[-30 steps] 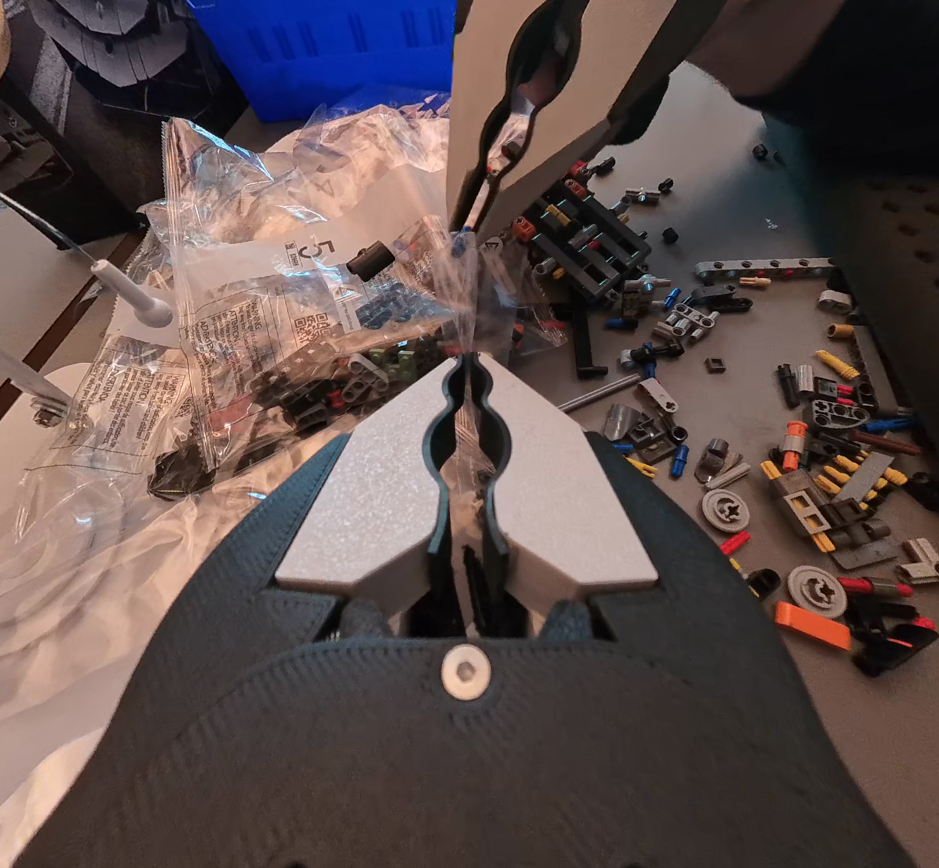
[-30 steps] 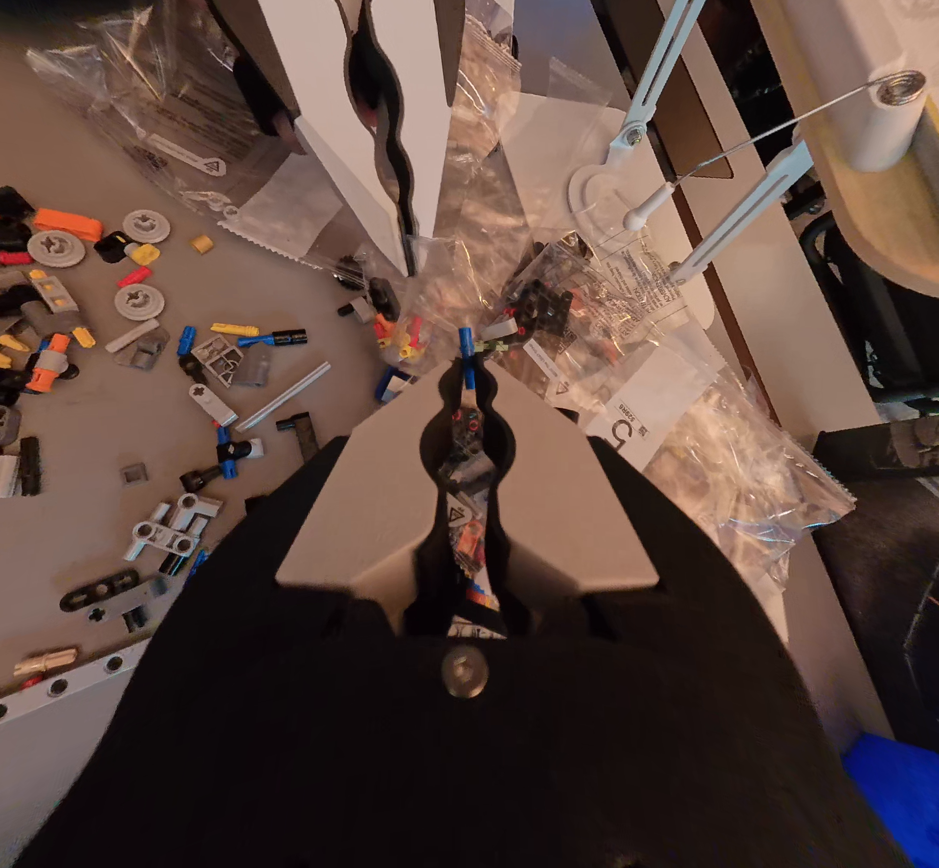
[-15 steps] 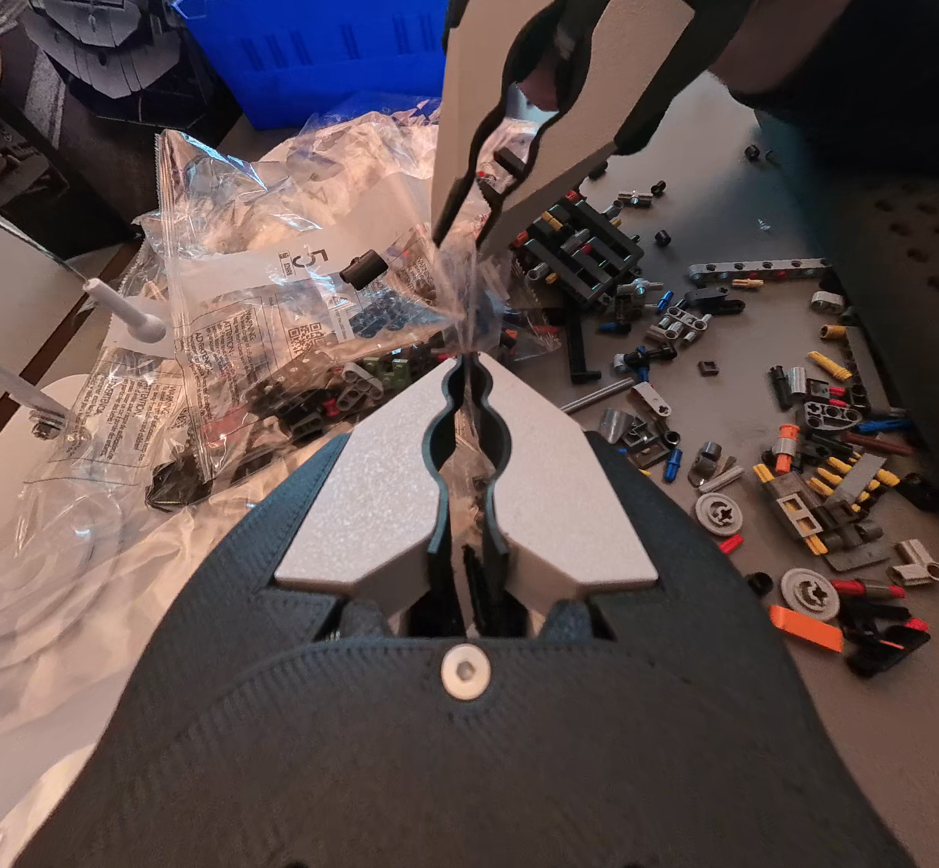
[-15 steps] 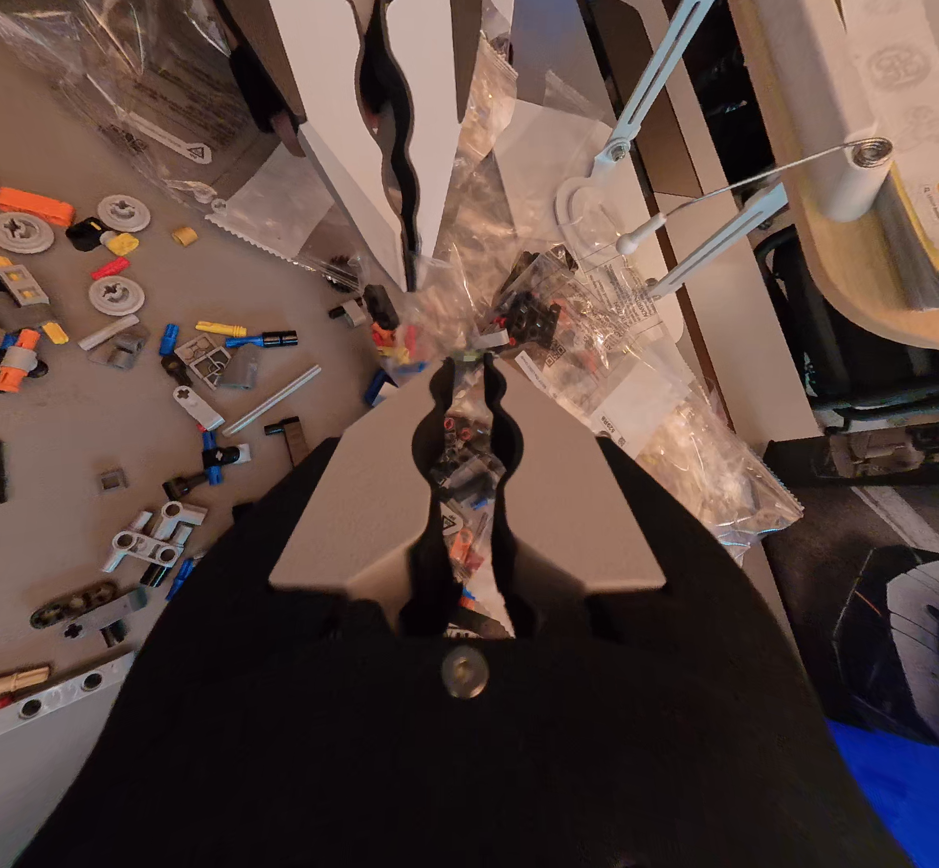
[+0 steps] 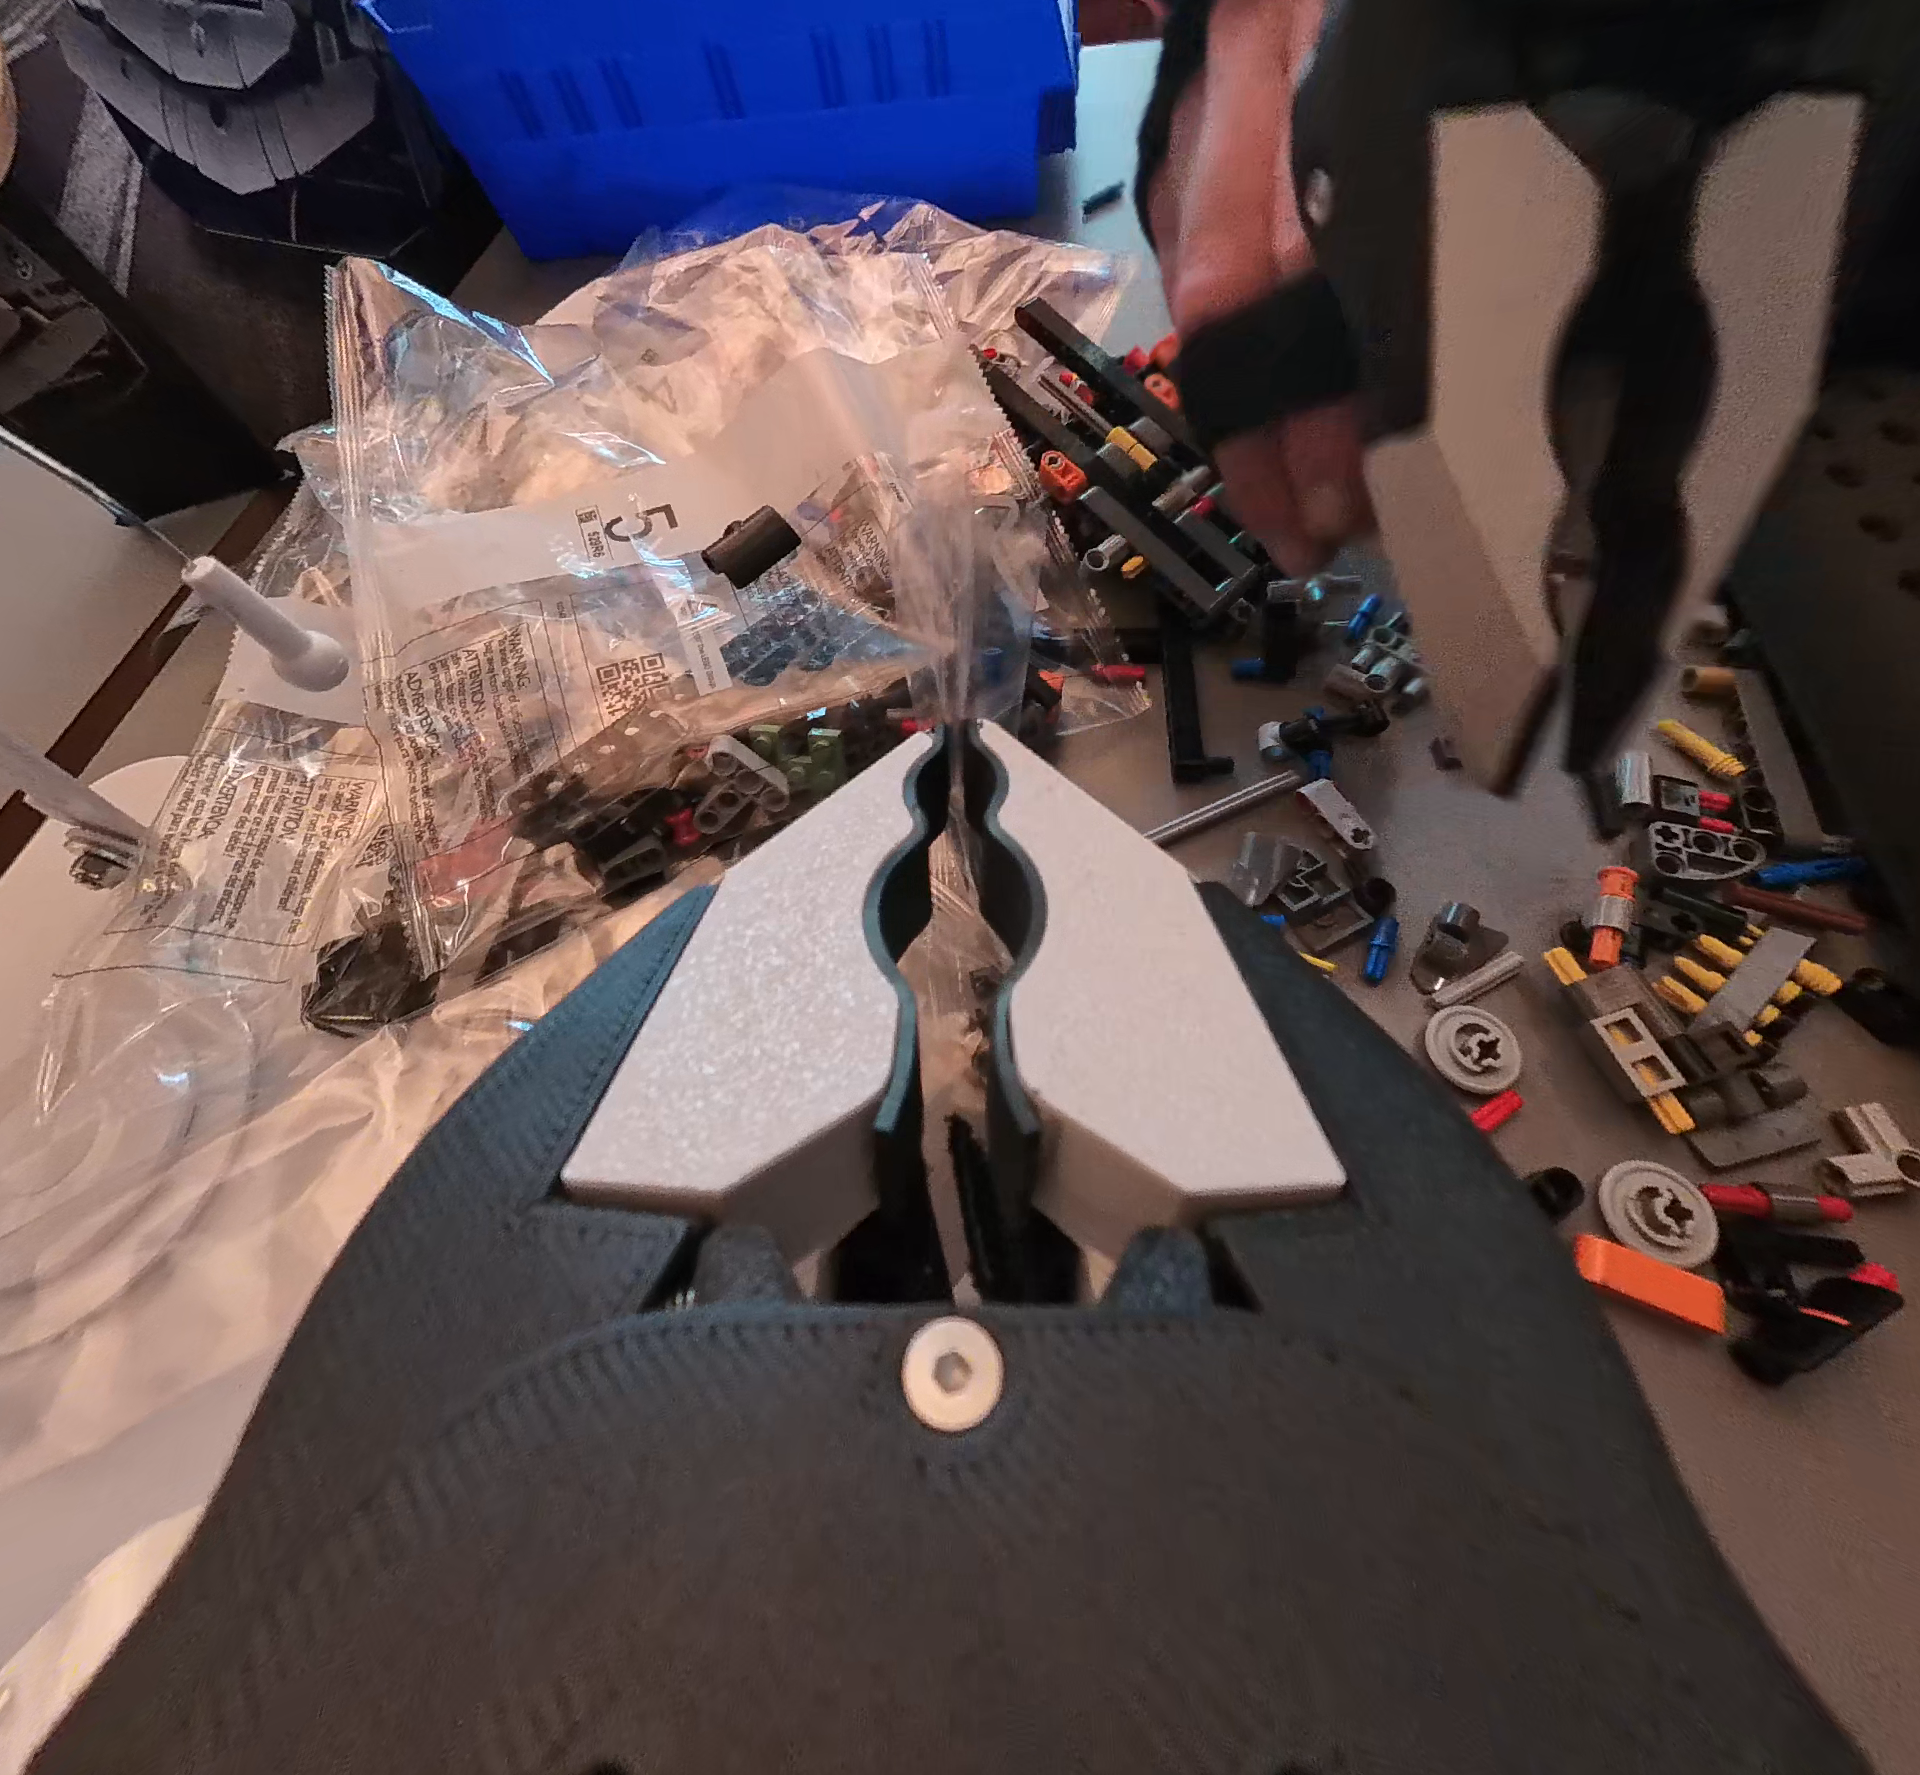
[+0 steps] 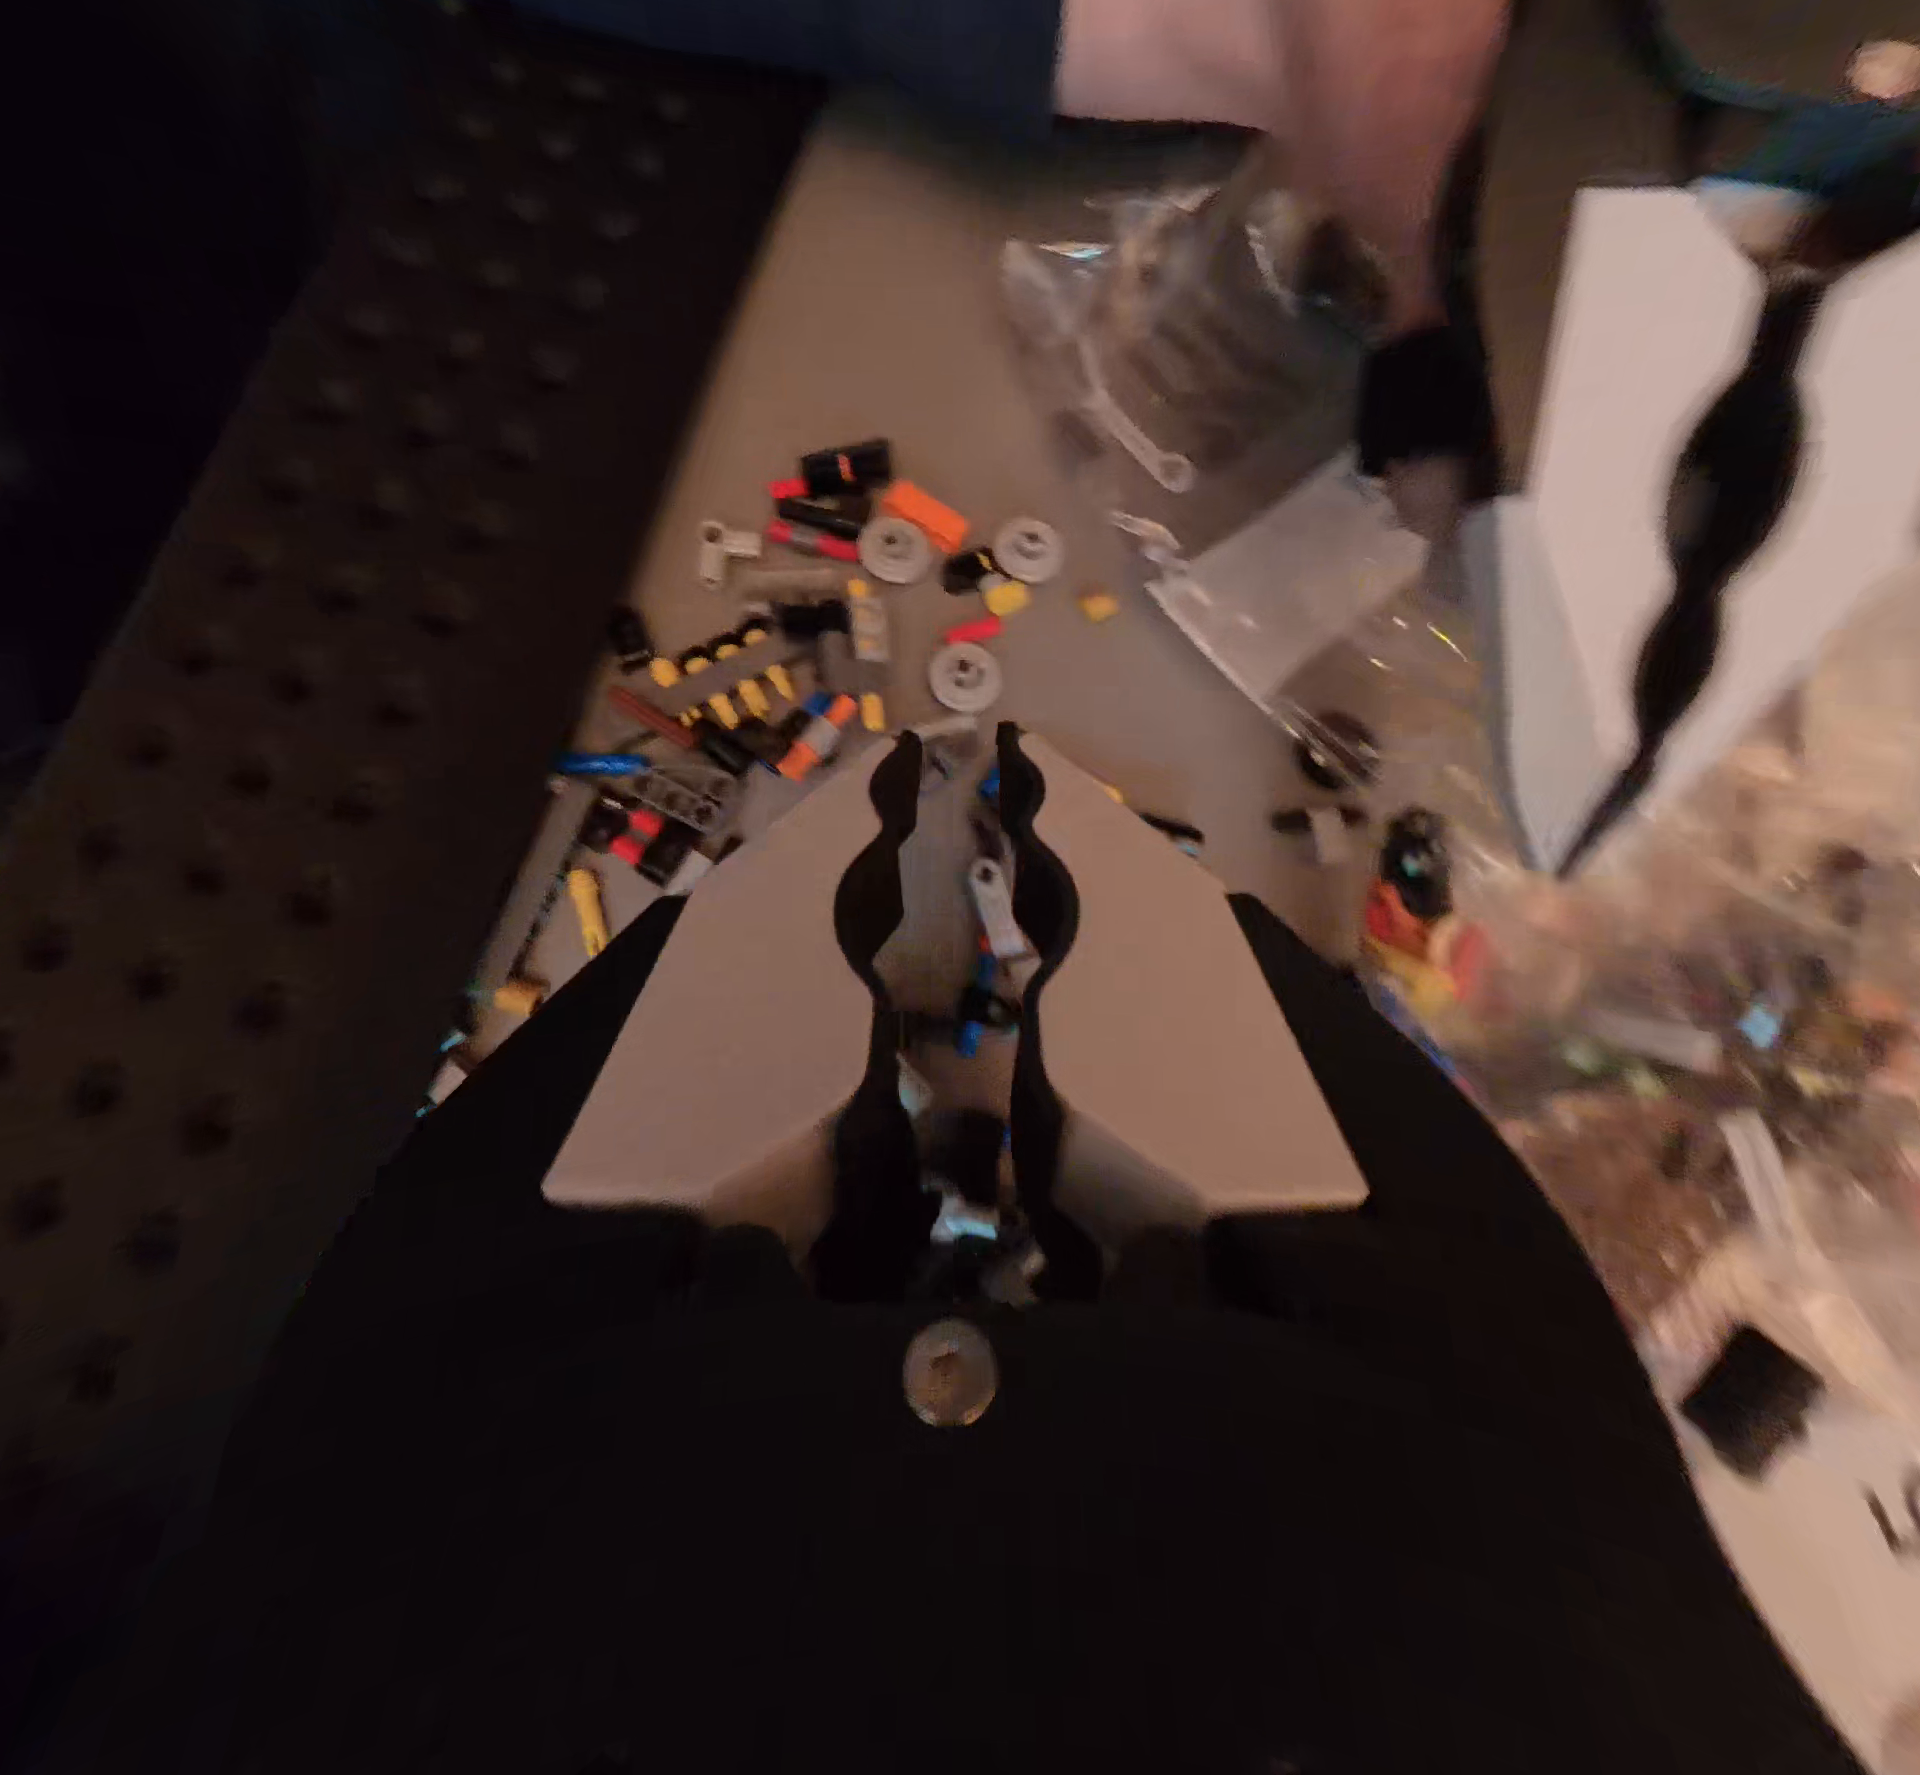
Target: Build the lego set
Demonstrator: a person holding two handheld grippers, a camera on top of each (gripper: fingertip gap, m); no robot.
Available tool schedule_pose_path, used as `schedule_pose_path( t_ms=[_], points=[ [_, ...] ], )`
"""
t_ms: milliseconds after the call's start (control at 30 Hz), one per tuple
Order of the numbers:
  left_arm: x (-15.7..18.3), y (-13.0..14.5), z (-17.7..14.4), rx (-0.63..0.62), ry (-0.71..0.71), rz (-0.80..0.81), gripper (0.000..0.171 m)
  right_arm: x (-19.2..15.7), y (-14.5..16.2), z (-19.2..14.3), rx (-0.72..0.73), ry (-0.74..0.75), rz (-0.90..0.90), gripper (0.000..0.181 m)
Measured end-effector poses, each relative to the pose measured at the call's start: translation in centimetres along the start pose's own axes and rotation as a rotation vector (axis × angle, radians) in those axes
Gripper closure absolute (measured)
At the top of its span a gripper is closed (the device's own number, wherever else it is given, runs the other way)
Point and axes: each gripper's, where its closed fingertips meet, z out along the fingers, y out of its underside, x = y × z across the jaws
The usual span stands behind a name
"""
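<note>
While the left gripper point(image 5: 958, 736) pinched a fold of the clear plastic bag point(image 5: 665, 603) of lego pieces, its fingers pressed together on the film, the right gripper point(image 6: 958, 738) hung spread and empty above the loose pieces point(image 6: 831, 624) scattered on the grey table point(image 6: 894, 291). That bag lay among other bags toward the table's left edge, with a blue bin point(image 5: 748, 52) beyond them. A half-built black frame point(image 5: 1132, 478) sat beside the bags.

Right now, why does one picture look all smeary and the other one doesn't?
Right wrist view: dim and streaked with motion blur, so the loose lego pieces smear. Left wrist view: brighter and mostly sharp, with glare on the clear bag; only the right gripper looks blurred.
</note>
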Motion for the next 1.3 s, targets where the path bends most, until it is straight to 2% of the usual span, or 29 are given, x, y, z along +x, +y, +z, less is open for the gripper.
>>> schedule_pose_path(
  t_ms=[300, 600, 1000, 1300],
  points=[
    [0.0, 0.1, 0.0, -0.001, 0.000, -0.004, 0.171, -0.6, 1.4, 3.7, -0.132, -0.024, -0.014, 0.162],
    [0.0, 0.1, 0.0, -0.001, 0.000, -0.004, 0.171, -0.6, 2.3, 4.6, -0.176, -0.033, 0.002, 0.157],
    [-0.1, 0.1, 0.0, -0.005, -0.002, -0.002, 0.171, -0.2, 2.4, 4.9, -0.184, -0.015, 0.001, 0.173],
    [-0.1, 0.2, 0.0, -0.008, -0.003, -0.002, 0.171, 0.4, 2.0, 5.2, -0.184, 0.022, 0.022, 0.170]
  ],
)
